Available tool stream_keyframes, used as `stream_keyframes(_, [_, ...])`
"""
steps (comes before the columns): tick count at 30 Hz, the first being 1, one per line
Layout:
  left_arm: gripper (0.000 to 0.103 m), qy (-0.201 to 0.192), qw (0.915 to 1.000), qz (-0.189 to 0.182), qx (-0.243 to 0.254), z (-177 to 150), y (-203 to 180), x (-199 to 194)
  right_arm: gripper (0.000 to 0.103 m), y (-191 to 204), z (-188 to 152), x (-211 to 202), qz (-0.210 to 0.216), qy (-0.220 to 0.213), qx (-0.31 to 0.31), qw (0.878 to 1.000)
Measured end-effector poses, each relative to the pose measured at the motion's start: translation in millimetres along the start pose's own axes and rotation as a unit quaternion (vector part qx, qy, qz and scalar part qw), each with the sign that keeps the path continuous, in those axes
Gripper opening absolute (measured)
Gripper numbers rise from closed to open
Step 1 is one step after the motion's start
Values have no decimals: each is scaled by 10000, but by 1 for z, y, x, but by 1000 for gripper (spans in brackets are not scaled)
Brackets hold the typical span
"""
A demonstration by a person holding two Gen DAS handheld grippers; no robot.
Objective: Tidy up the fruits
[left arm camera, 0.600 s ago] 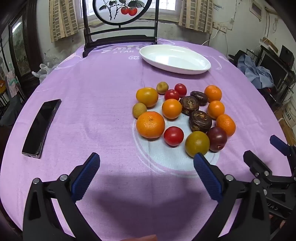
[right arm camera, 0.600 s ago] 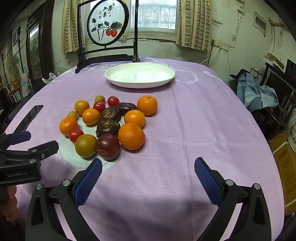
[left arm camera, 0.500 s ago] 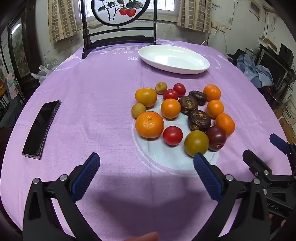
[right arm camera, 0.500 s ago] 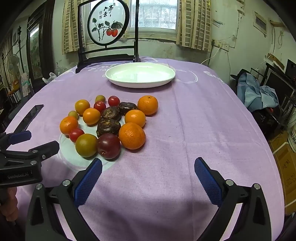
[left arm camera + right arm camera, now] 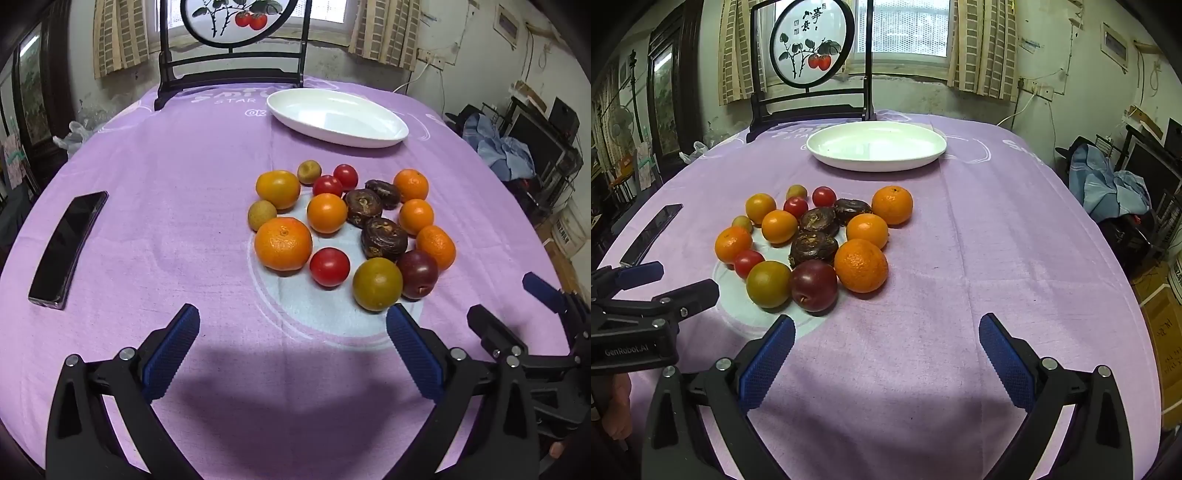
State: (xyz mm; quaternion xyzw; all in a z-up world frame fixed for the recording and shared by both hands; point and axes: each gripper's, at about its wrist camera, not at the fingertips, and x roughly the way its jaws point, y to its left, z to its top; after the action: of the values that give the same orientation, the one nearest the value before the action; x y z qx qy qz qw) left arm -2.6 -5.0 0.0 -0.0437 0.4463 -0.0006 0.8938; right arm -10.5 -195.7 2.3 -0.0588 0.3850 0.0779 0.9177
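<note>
Both grippers' handles cut off; phone (image 5: 652, 233) partly hidden.

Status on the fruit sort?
Left gripper and right gripper: jaws open, empty. Fruit pile on purple cloth; white oval plate bare. Path clear.

A dark phone (image 5: 68, 249) lies on the purple tablecloth (image 5: 177, 177) well left of centre, a round painted screen (image 5: 812, 44) (red fruit on it) at the far edge.
</note>
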Motion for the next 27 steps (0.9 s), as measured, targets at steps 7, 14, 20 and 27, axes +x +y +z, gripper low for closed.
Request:
stream_keyframes(7, [99, 101, 9999, -46, -74, -2, 6, 3, 100, 1, -2, -2, 30, 13, 3, 10000])
stream_keyframes(14, [99, 27, 10000, 45, -30, -3, 6, 2, 100, 1, -3, 1, 88, 25, -9, 10000])
stream_keyframes(20, [99, -8, 10000, 2, 17, -4, 4, 0, 100, 1, -2, 1, 92, 25, -14, 10000])
stream_keyframes(27, [99, 28, 10000, 76, -42, -4, 6, 1, 100, 2, -2, 1, 97, 26, -20, 9999])
